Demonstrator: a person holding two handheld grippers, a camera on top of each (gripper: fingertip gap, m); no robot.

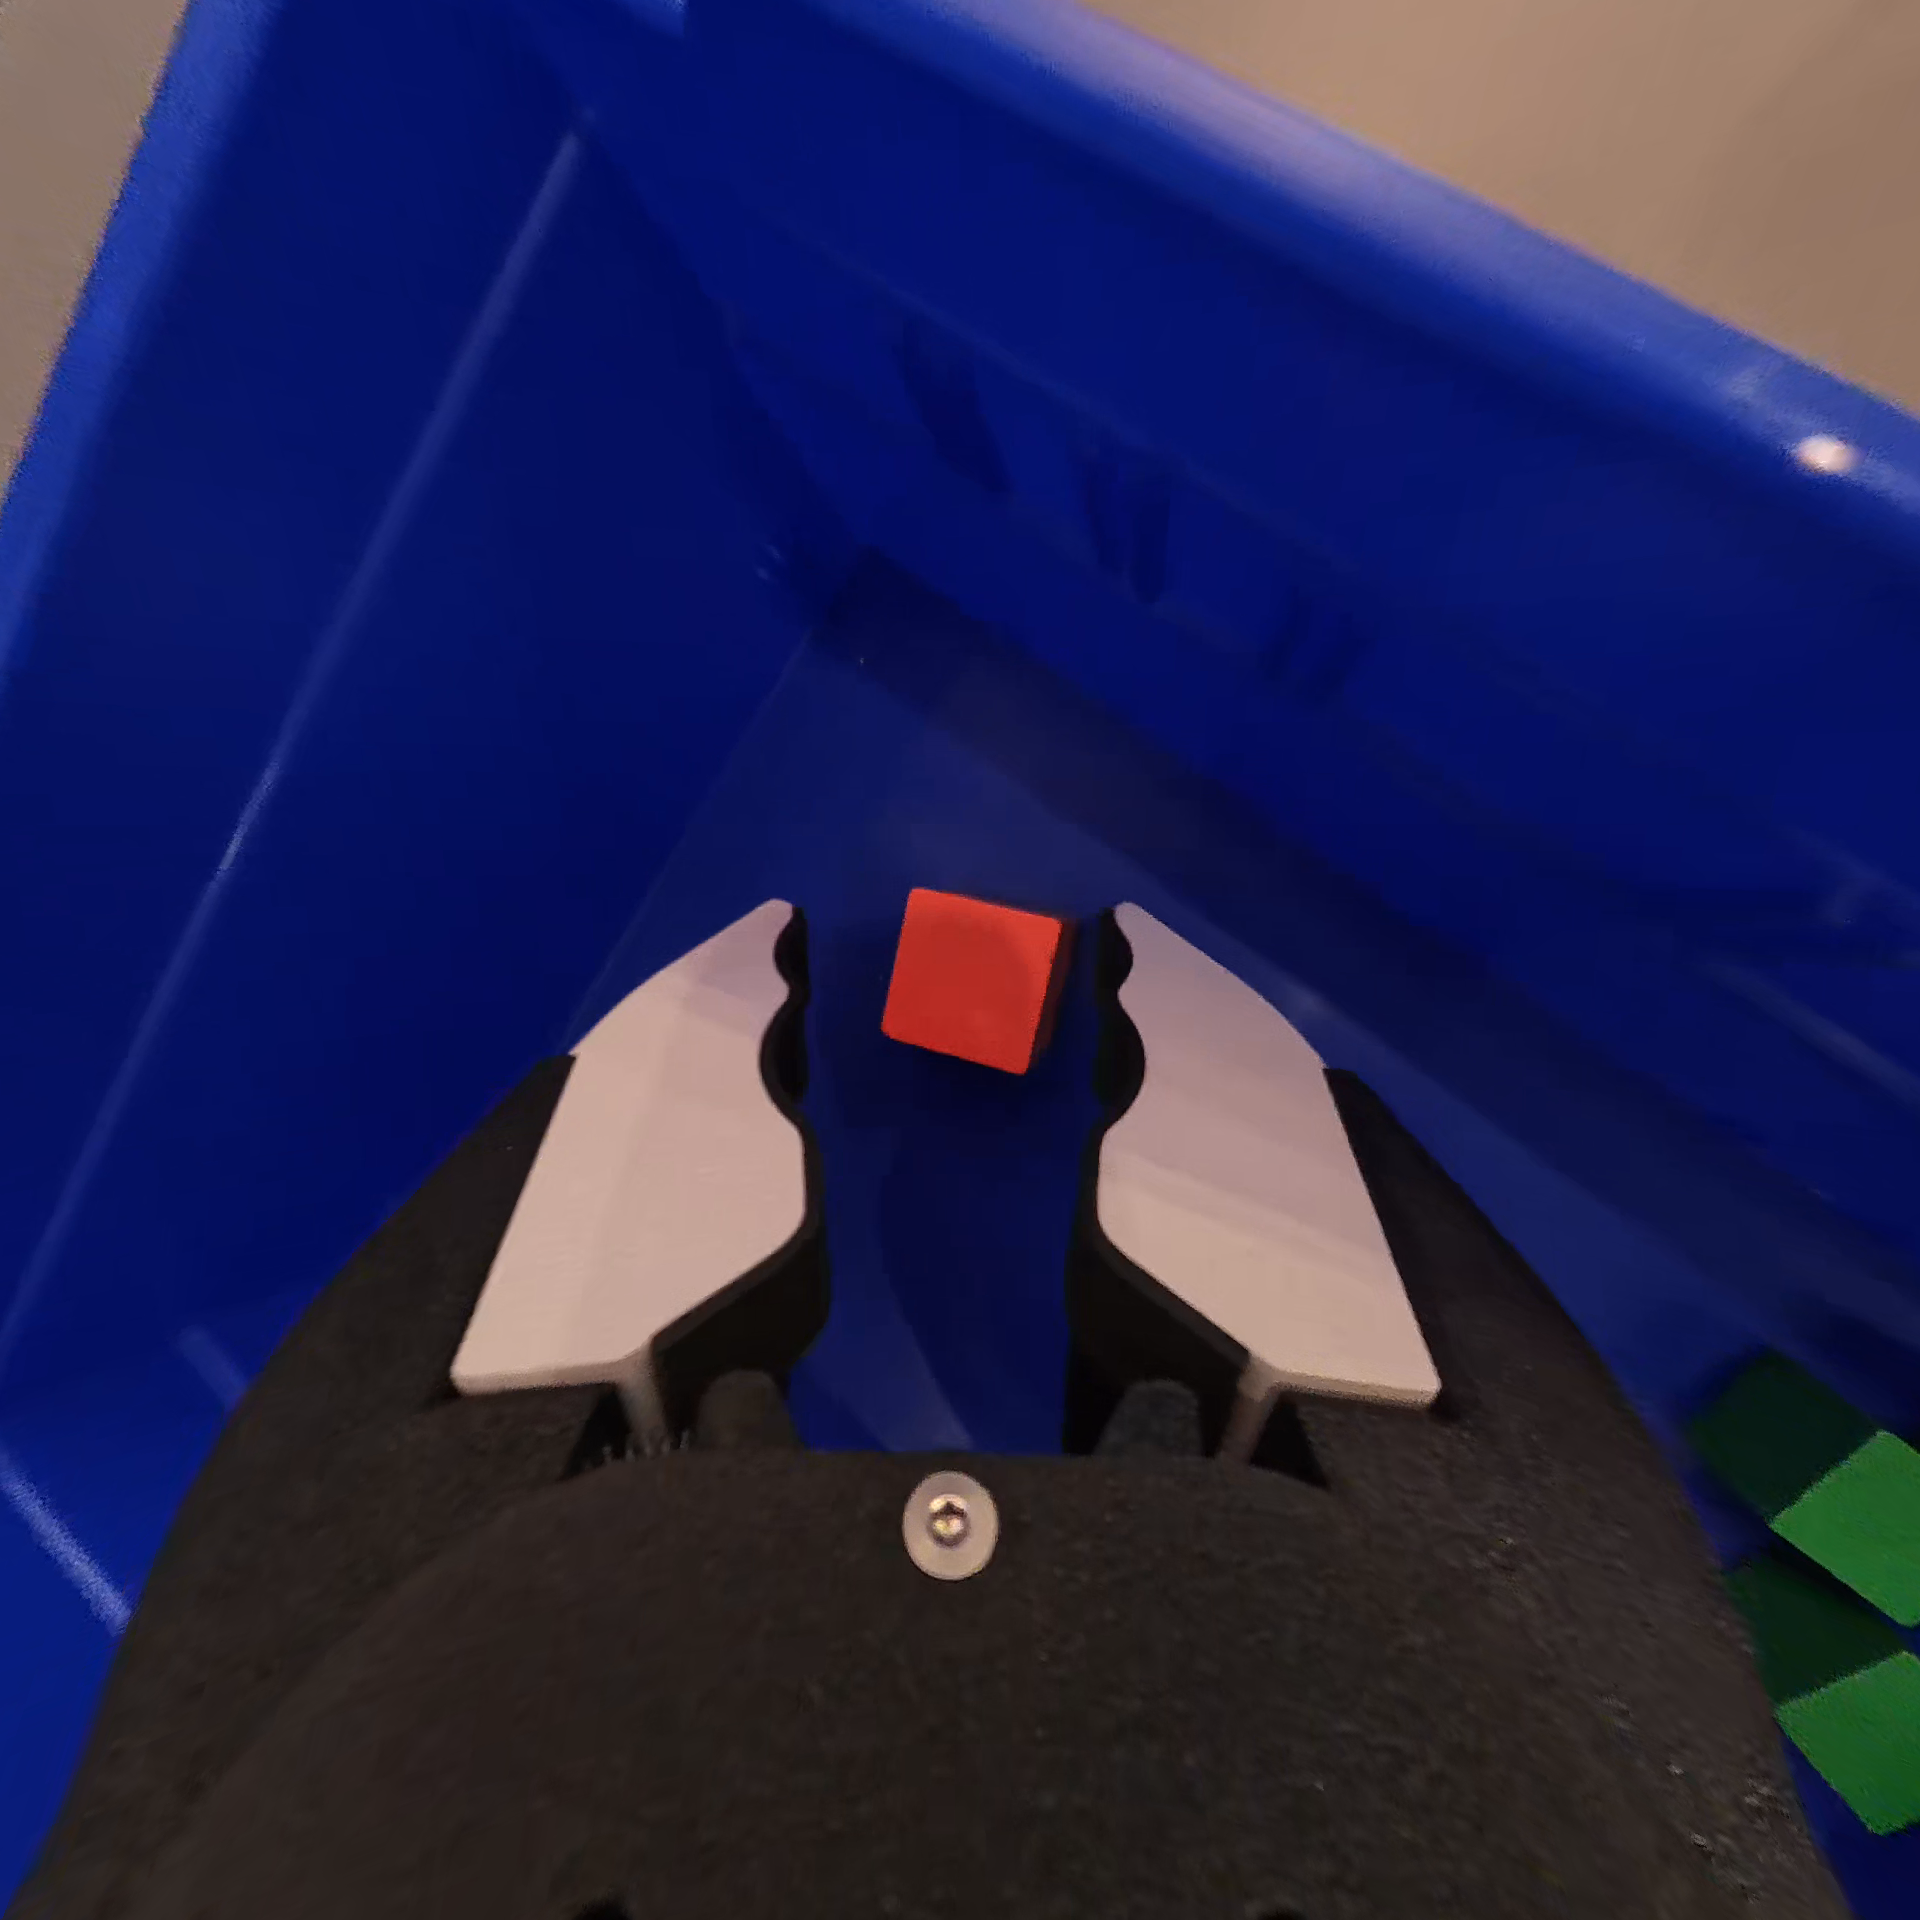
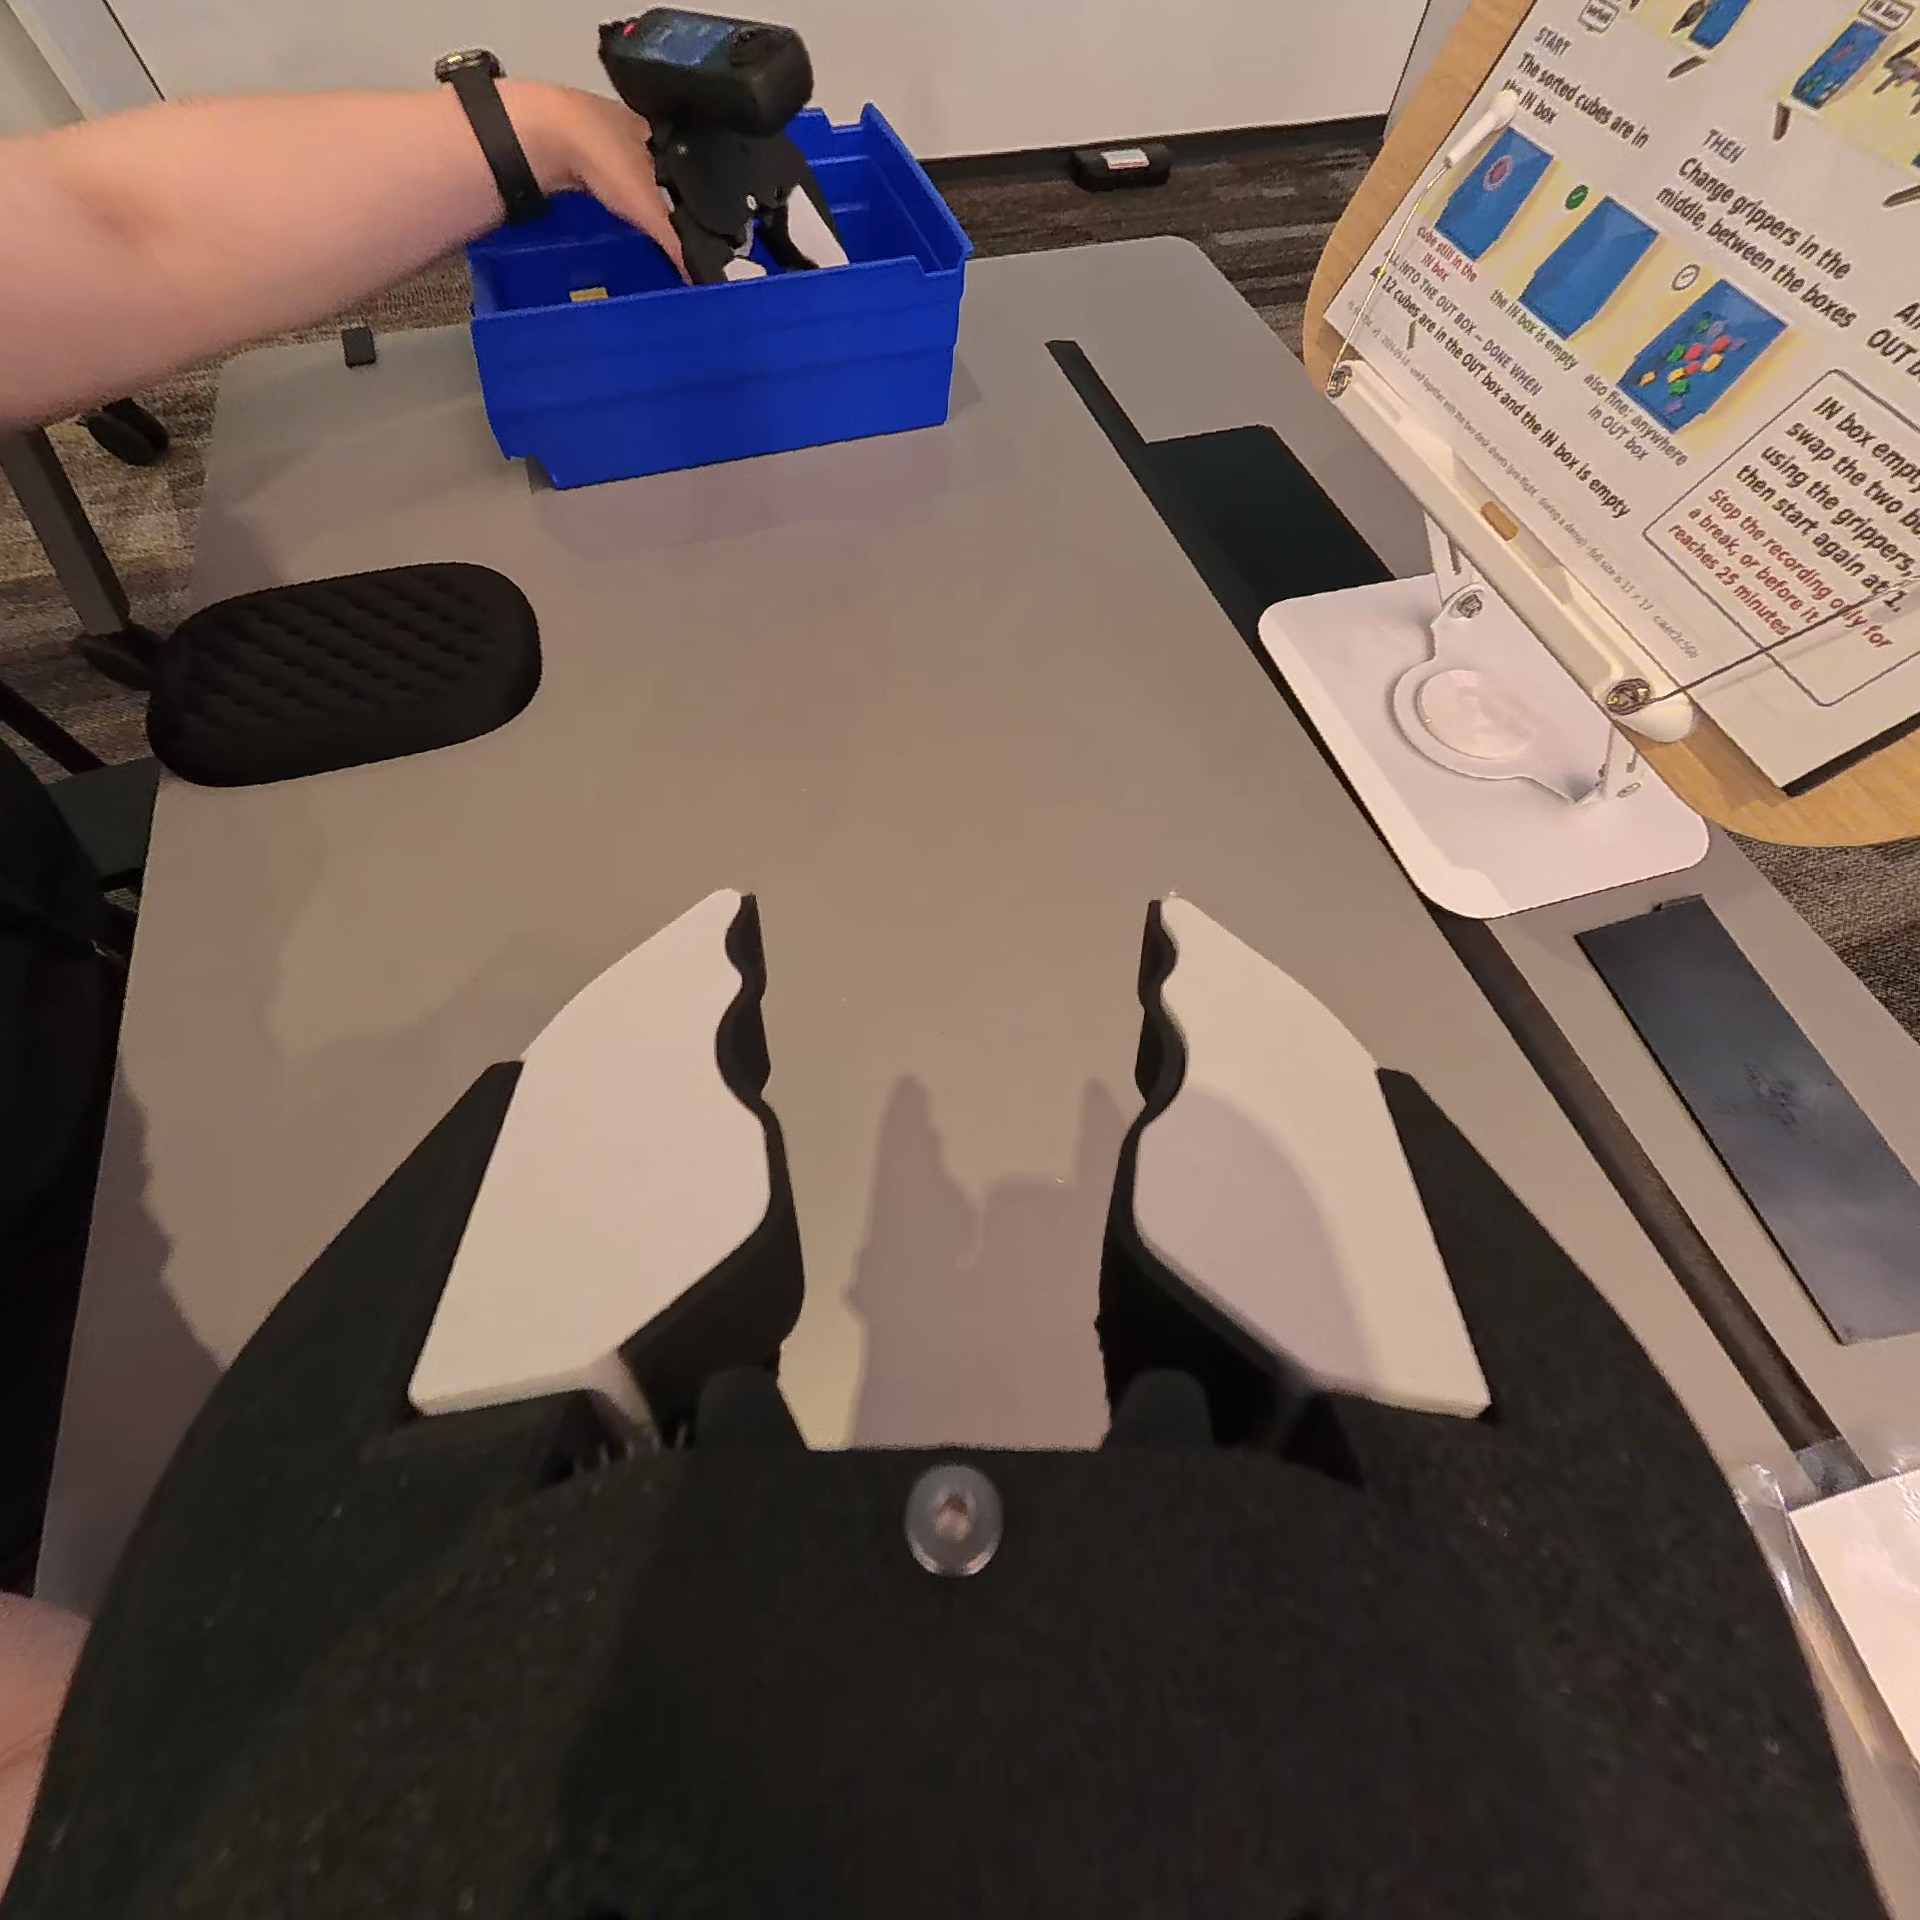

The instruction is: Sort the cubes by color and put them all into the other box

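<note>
Left wrist view: looks down into a corner of a blue box, walls filling most of the frame. Left gripper spread wide, gripping nothing, white-faced fingers rising from the lower middle. Red cube at frame centre, between the two fingertips but clear of both, a strip of blue showing on each side; whether resting on the floor of the box or in the air, cannot tell. Green cubes at the lower right edge, inside the same box, partly cut off by the frame. Some motion blur on the walls.

Right wrist view: right gripper released too, fingers well apart, nothing between them, only bare grey table and their shadow. Blue box at upper left of the frame, on the far part of the table. Left gripper reaching down into it from above, held by a hand with a dark wristband; forearm entering from the left edge. Small yellow object visible inside the box near its left wall, too small to identify. Black padded armrest at middle left, overlapping the table edge. White stand at right, carrying a printed instruction sheet on a wooden board. Dark flat plate at lower right, beside the table.
</note>
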